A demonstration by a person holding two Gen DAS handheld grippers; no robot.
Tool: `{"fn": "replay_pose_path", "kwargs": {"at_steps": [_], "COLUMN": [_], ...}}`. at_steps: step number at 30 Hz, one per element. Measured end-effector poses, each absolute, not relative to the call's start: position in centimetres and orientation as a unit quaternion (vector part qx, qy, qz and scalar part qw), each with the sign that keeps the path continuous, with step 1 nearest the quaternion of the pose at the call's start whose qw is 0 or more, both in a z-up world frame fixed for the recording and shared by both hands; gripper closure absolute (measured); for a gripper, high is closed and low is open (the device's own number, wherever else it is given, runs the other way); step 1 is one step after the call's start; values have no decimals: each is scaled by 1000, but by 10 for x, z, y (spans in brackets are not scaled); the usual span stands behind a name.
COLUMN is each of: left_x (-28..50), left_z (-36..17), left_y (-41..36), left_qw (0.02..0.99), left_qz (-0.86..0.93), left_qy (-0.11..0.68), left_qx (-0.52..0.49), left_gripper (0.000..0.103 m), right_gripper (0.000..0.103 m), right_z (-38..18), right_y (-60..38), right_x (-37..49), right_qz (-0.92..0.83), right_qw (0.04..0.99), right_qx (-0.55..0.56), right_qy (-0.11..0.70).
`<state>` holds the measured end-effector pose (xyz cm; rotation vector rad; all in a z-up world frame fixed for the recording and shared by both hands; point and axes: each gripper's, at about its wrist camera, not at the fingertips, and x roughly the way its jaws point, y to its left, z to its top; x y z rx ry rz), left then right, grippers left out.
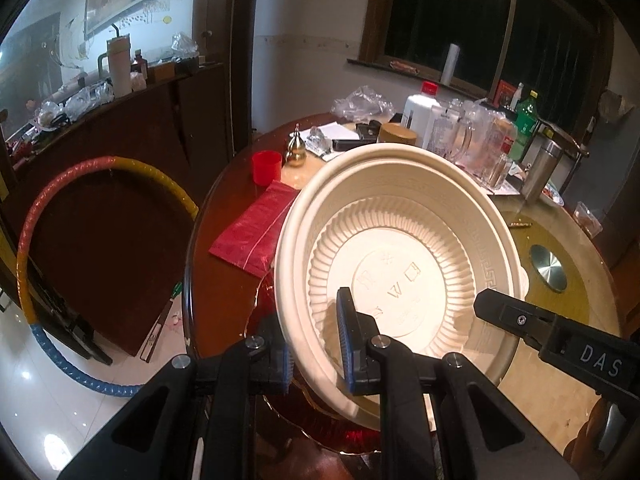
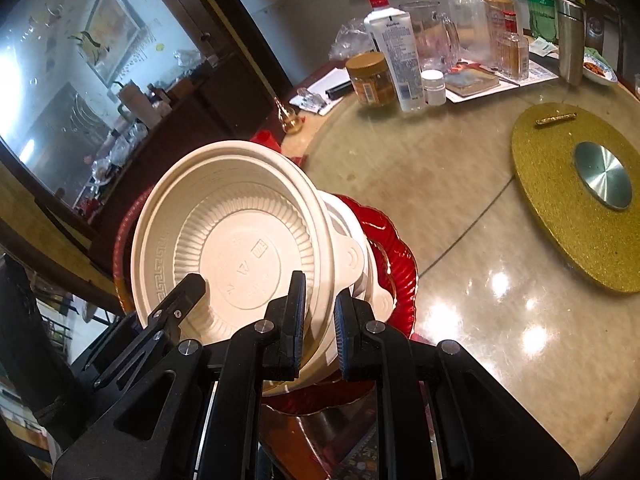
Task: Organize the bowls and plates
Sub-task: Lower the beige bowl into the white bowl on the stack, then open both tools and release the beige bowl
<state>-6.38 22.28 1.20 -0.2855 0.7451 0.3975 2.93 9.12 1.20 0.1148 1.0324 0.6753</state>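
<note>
my left tool (image 1: 316, 340) and right tool (image 2: 320, 324) both clamped on the cream bowl (image 1: 400, 272) rim, ribbed base, embossed lettering, tilted up over a red plate (image 2: 396, 248), at the desk (image 2: 480, 280) edge

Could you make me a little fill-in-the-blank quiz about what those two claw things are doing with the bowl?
1. Both claws, the left gripper and the right gripper, pinch the rim of one cream ____.
2. The bowl is tilted above a ____ plate.
3. The cup on the table is ____ in colour.

Missing words: bowl; red; red
</note>
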Motion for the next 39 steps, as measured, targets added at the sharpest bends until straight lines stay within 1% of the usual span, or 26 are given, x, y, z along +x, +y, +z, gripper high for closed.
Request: {"fn": "replay_pose_path", "kwargs": {"at_steps": [16, 21, 22, 23, 25, 27, 28, 29, 32, 34, 37, 39], "left_x": [-64, -62, -62, -62, -62, -63, -64, -65, -67, -68, -70, -71], "left_z": [6, 3, 2, 2, 1, 2, 3, 4, 7, 9, 10, 11], "left_y": [228, 227, 227, 227, 227, 224, 223, 222, 222, 224, 226, 225], "left_qw": [898, 895, 895, 895, 894, 896, 898, 899, 901, 902, 903, 903], "left_qz": [192, 191, 191, 191, 190, 189, 190, 192, 201, 203, 206, 208], "left_qy": [373, 381, 381, 383, 386, 384, 381, 378, 369, 366, 360, 359], "left_qx": [-132, -129, -128, -127, -123, -115, -112, -109, -105, -109, -114, -114], "left_gripper": [85, 83, 83, 80, 72, 57, 53, 50, 48, 47, 47, 40], "right_gripper": [89, 88, 87, 87, 86, 81, 73, 62, 53, 49, 49, 45], "right_z": [7, 7, 7, 7, 7, 7, 8, 8, 11, 12, 14, 16], "right_y": [98, 101, 102, 104, 105, 106, 107, 107, 106, 105, 103, 103], "right_x": [26, 25, 23, 22, 21, 20, 20, 19, 17, 16, 15, 14], "right_qz": [309, 302, 302, 300, 302, 300, 298, 300, 294, 295, 295, 288], "right_qw": [811, 813, 814, 815, 816, 818, 819, 820, 827, 829, 831, 837], "right_qx": [24, 6, 1, -7, -15, -26, -32, -33, -42, -40, -42, -48], "right_qy": [496, 498, 496, 495, 493, 490, 489, 487, 477, 473, 470, 464]}}
